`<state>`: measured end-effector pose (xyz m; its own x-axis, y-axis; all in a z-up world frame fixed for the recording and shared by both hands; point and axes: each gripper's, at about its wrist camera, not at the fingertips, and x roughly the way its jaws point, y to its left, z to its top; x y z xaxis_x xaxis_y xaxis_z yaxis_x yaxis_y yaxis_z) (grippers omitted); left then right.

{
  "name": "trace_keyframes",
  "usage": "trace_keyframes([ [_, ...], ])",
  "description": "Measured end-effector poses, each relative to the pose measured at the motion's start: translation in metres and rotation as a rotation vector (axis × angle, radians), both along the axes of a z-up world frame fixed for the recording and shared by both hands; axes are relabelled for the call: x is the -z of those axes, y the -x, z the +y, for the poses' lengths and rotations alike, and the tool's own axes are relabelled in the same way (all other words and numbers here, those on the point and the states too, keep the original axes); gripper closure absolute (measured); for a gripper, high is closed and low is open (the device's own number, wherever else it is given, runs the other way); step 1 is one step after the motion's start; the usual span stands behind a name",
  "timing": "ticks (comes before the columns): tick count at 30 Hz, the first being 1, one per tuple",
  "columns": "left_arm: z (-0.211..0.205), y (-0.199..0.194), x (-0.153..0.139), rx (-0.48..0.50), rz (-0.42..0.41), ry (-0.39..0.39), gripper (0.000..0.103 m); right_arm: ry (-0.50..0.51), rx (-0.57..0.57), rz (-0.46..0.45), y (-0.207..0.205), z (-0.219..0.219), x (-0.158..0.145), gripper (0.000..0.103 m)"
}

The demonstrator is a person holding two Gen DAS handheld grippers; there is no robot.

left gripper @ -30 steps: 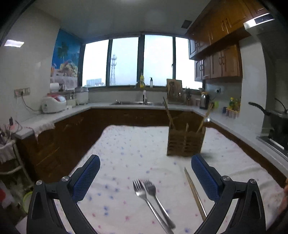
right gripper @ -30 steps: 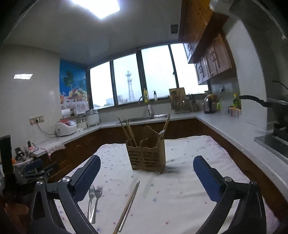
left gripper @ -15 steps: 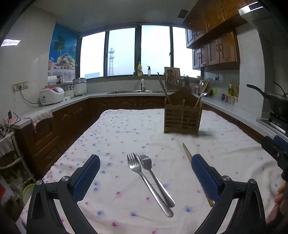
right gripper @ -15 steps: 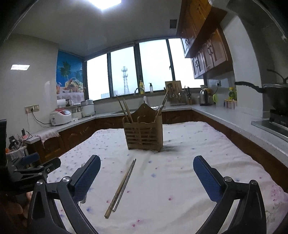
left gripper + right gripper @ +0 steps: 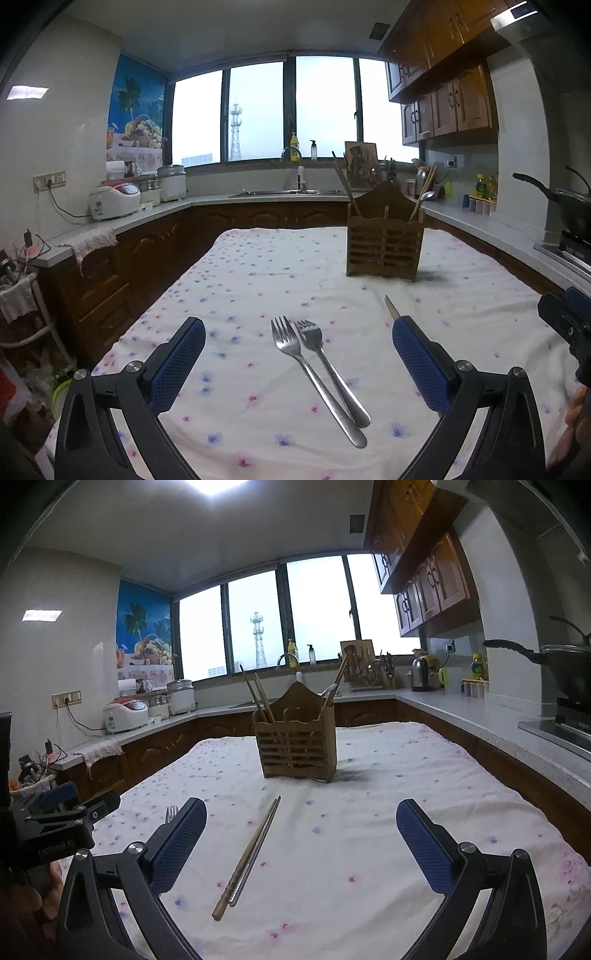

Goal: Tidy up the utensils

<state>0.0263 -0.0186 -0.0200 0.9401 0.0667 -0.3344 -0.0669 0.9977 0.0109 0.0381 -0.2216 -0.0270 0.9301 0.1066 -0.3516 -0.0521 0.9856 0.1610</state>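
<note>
Two steel forks lie side by side on the flowered tablecloth, between the fingers of my open left gripper, which hovers just above them. A pair of chopsticks lies on the cloth between the fingers of my open right gripper; only their tip shows in the left wrist view. The wooden utensil holder stands upright beyond, with chopsticks and a spoon in it. It also appears in the left wrist view, holder. Fork tines peek past my right gripper's left finger.
The other gripper shows at each view's edge: right gripper, left gripper. Kitchen counters surround the table, with a rice cooker, a sink, a kettle and a wok on the stove at right.
Both grippers have come lower and closer to the table. The forks and the chopsticks now sit higher in the frames, between the fingers. Nothing has been gripped.
</note>
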Motion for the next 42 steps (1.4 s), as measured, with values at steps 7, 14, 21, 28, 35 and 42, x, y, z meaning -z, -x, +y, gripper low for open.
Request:
trace_keyframes([
  [7, 0.0008, -0.0006, 0.0046, 0.001, -0.011, -0.006, 0.001, -0.008, 0.003, 0.004, 0.0004, -0.0013, 0.0014, 0.000],
  [14, 0.0030, -0.0010, 0.0040, 0.000, -0.012, -0.003, 0.001, -0.006, -0.003, 0.002, 0.0002, -0.0002, 0.0012, 0.000],
  [21, 0.0042, -0.0029, 0.0034, -0.005, -0.015, -0.003, 0.001, -0.006, -0.004, 0.004, -0.0008, -0.0003, 0.0009, 0.000],
  [28, 0.0021, -0.0028, 0.0045, -0.004, -0.021, -0.013, 0.001, -0.007, -0.004, 0.005, -0.0017, -0.0006, 0.0013, 0.000],
  [35, 0.0002, -0.0006, 0.0046, -0.005, -0.027, -0.019, 0.001, -0.010, -0.005, 0.002, -0.0014, -0.0012, 0.0009, 0.000],
  [42, -0.0022, 0.0005, 0.0031, -0.006, -0.036, -0.028, 0.001, -0.011, -0.004, -0.003, -0.0004, -0.0020, 0.0003, 0.000],
])
